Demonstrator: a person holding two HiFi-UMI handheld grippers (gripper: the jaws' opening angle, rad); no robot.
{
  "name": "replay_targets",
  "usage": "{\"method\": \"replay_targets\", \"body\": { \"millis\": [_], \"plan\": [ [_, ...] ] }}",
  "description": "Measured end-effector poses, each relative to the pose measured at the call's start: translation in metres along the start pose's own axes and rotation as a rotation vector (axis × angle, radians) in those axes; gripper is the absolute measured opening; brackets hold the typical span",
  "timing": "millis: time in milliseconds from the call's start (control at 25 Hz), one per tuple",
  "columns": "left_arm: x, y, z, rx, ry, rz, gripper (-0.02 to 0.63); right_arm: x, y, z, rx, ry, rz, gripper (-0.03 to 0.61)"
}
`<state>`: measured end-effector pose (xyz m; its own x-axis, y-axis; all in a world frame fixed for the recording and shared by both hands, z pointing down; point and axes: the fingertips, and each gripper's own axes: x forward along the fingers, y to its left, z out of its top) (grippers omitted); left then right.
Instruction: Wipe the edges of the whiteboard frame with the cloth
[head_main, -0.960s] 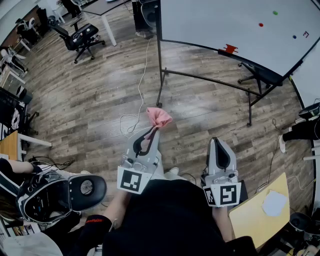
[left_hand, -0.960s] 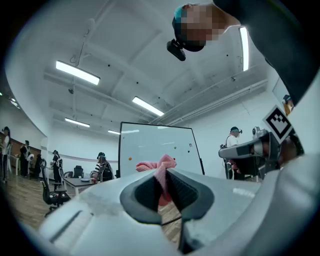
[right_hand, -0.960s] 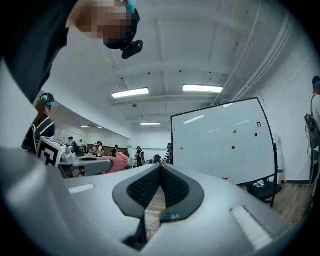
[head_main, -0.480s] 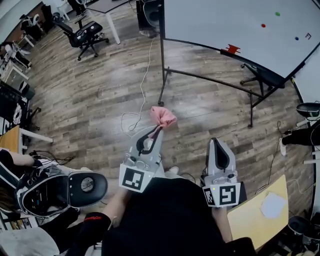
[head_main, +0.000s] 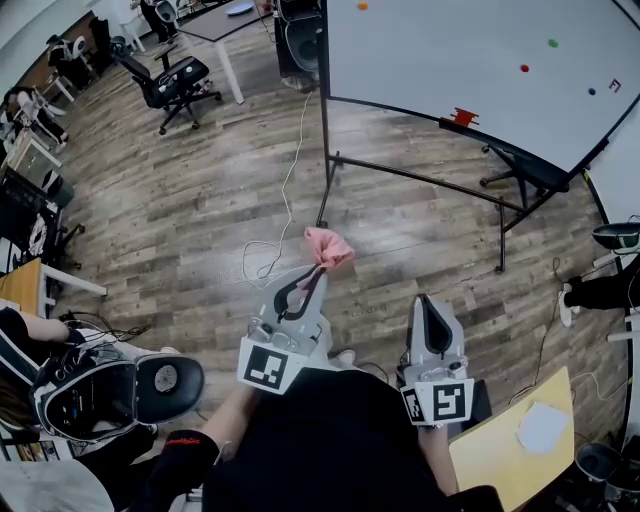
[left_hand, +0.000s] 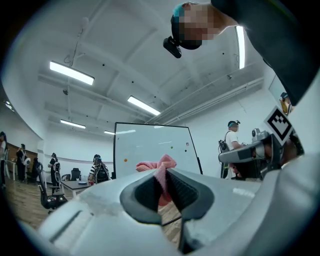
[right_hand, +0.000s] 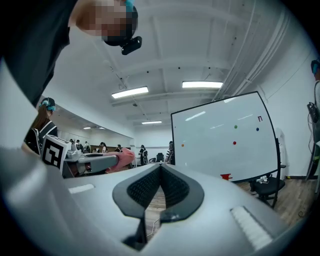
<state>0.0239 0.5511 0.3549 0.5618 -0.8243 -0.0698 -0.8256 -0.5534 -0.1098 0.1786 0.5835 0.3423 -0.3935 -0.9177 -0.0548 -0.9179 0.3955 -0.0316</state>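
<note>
A pink cloth (head_main: 326, 246) bunches out of the tips of my left gripper (head_main: 316, 270), which is shut on it; in the left gripper view the cloth (left_hand: 159, 168) sits pinched between the dark pads. My right gripper (head_main: 427, 303) is held to its right, shut with nothing in it, its pads (right_hand: 172, 186) meeting. The whiteboard (head_main: 470, 70) stands ahead on a black-legged stand, its dark frame (head_main: 324, 50) running down the left side. It also shows in the left gripper view, whiteboard (left_hand: 150, 150), and the right gripper view, whiteboard (right_hand: 225, 140). Both grippers are well short of the board.
Wooden floor with a white cable (head_main: 283, 200) trailing from the stand's foot (head_main: 325, 190). Office chair (head_main: 170, 80) and desk at far left, a yellow board with paper (head_main: 520, 440) at lower right. A red clip (head_main: 461, 118) sits on the board's lower edge. People stand in the background.
The view has shifted toward the whiteboard, which now looms larger. Both grippers stay in the same pose, the left still holding the cloth.
</note>
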Motion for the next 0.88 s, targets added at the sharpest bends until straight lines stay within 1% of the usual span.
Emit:
{"method": "replay_targets", "body": {
  "millis": [120, 320, 440, 560, 720, 880],
  "plan": [
    [0.008, 0.01, -0.006, -0.017, -0.001, 0.013, 0.017, 0.01, -0.003, -0.002, -0.013, 0.002, 0.004, 0.002],
    [0.036, 0.027, -0.013, -0.039, -0.023, 0.019, 0.017, 0.037, -0.018, -0.005, -0.034, -0.006, -0.015, 0.002],
    [0.052, 0.042, -0.012, -0.048, -0.049, 0.032, 0.017, 0.056, -0.021, -0.007, -0.037, 0.0, -0.005, 0.002],
    [0.07, 0.057, -0.017, -0.052, -0.051, 0.042, 0.017, 0.08, -0.026, -0.009, -0.038, 0.011, 0.003, 0.002],
    [0.106, 0.078, -0.027, -0.064, -0.035, 0.044, 0.017, 0.118, -0.043, -0.01, -0.032, 0.019, 0.001, 0.002],
    [0.145, 0.106, -0.027, -0.059, -0.054, 0.049, 0.017, 0.158, -0.062, -0.013, -0.012, 0.025, -0.006, 0.002]
  ]
}}
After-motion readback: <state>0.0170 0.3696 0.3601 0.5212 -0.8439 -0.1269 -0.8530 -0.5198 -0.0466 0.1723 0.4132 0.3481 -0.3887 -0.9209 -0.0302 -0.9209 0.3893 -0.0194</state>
